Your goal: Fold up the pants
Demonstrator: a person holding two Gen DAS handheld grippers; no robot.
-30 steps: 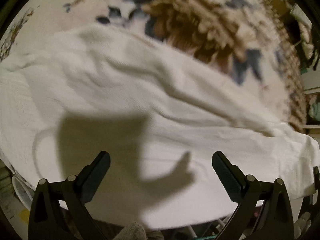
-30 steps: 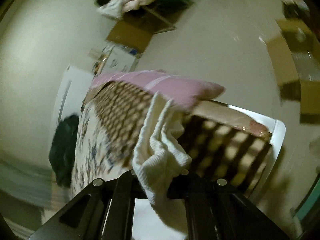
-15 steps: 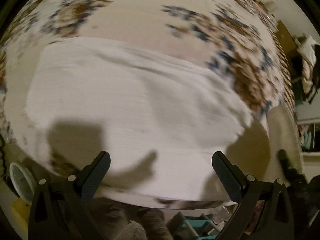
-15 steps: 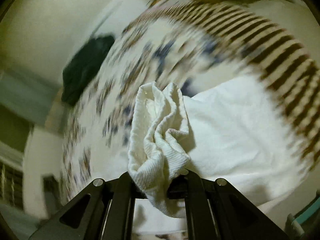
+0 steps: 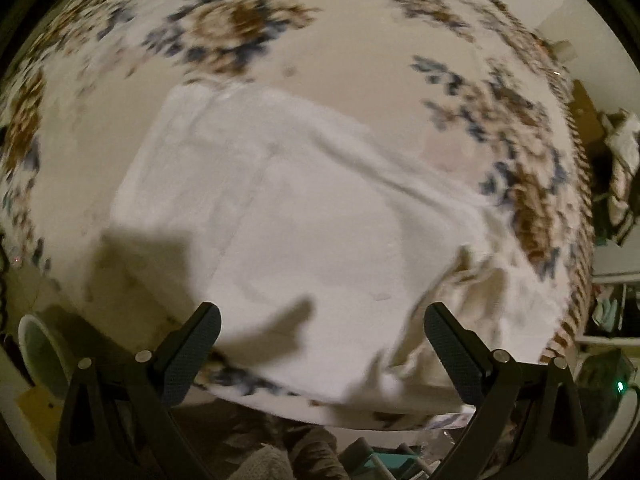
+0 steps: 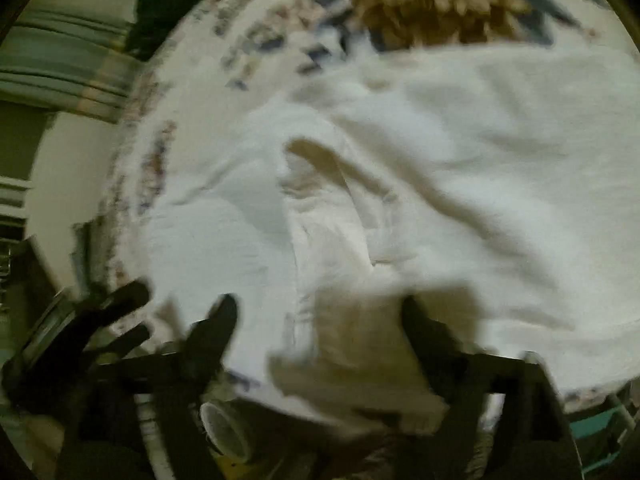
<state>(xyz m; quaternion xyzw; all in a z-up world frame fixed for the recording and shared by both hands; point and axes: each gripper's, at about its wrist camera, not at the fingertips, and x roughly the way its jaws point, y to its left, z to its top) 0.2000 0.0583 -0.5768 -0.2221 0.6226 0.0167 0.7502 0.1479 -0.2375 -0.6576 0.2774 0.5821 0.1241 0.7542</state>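
Right gripper [image 6: 316, 320] hangs blurred above the near edge of the white pants [image 6: 460, 152], its jaws having just swung apart; a crumpled fold of the cloth lies between the fingers, unpinched. At 8 o'clock in its view the left gripper [image 6: 120, 320] shows as a dark smear, with a pale cup [image 6: 228, 428] at 7 o'clock below the bed edge. Left gripper [image 5: 320, 344], seen through its own camera, stands with jaws wide and nothing between them, casting a shadow at 8 o'clock on the cloth. White pants [image 5: 300, 220] lie spread flat on the floral bedspread [image 5: 240, 28], a bunched end at 4 o'clock. Beyond, at 12 o'clock, the bedspread's brown and blue flowers run to the far edge; heaped clothes [image 5: 620, 160] sit at 3 o'clock off the bed.
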